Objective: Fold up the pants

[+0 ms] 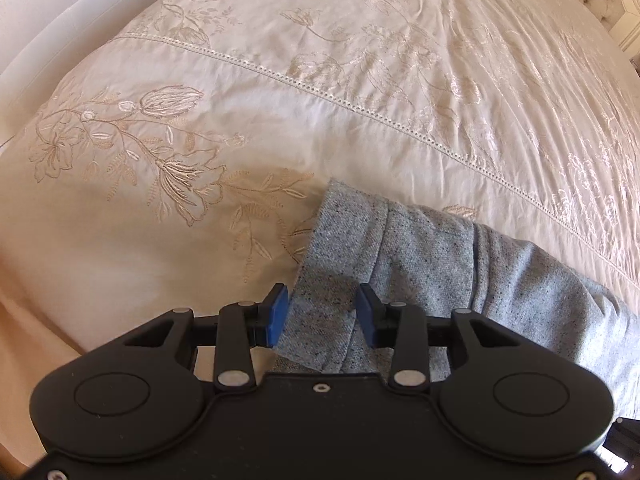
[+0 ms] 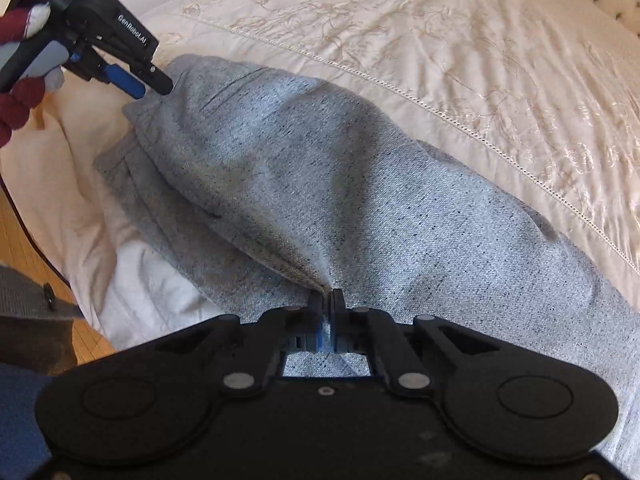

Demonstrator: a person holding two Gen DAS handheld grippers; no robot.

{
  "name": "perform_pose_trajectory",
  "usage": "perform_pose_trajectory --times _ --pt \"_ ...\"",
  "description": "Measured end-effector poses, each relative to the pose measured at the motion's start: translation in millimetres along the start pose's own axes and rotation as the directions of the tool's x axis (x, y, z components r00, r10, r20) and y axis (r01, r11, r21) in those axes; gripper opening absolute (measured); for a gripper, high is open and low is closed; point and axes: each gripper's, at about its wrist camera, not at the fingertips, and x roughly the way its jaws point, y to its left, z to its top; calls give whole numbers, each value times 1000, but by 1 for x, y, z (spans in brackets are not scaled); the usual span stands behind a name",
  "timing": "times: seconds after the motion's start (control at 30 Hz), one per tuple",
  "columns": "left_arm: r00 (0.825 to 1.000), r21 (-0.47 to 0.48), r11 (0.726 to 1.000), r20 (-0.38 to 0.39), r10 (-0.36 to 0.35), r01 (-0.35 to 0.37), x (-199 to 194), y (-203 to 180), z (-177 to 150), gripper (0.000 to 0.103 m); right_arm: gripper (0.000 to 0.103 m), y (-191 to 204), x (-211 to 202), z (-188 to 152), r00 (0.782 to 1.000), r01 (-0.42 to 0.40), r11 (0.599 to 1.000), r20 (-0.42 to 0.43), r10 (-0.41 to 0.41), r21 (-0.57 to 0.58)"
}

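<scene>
One pair of grey pants lies on the bed, near its edge. The right gripper pinches a fabric fold; the left gripper straddles the hem, fingers apart. Best close there, then carry both ends together evenly. Two grippers, one garment.

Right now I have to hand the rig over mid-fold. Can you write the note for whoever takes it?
Left gripper: open, its blue pads either side of the hem end of the grey pants, not yet closed on it.
Right gripper: shut on a pinch of the pants fabric at a crease, mid-garment.
The pants lie bunched on the embroidered cream bedspread, near the bed's edge, one layer draped over another.
Done: a rough first fold seems under way.
Left: close left on the hem, carry it over, flatten, finish folding.
</scene>
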Motion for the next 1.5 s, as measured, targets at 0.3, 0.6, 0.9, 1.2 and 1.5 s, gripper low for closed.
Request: perform_pose_trajectory --times 0.3,0.6,0.9,1.2,1.5 --pt "998 -105 994 -49 -43 38 10 20 -8 49 4 -8 -4 2 1000 -11 998 -1 11 57" --pt "994 -204 976 -58 -96 82 12 21 -17 51 4 -8 3 2 1000 -18 998 -13 18 58" --pt "983 -106 986 142 -114 130 -48 -2 -9 7 4 -17 -31 12 998 -6 997 67 1 78" --pt "996 -114 990 42 -79 83 -49 18 -41 8 4 -6 -11 -12 997 -61 997 -40 64 54" --pt "999 -105 994 -45 -9 5 -28 26 -58 12 13 -5 11 -16 989 -98 993 -108 104 63"
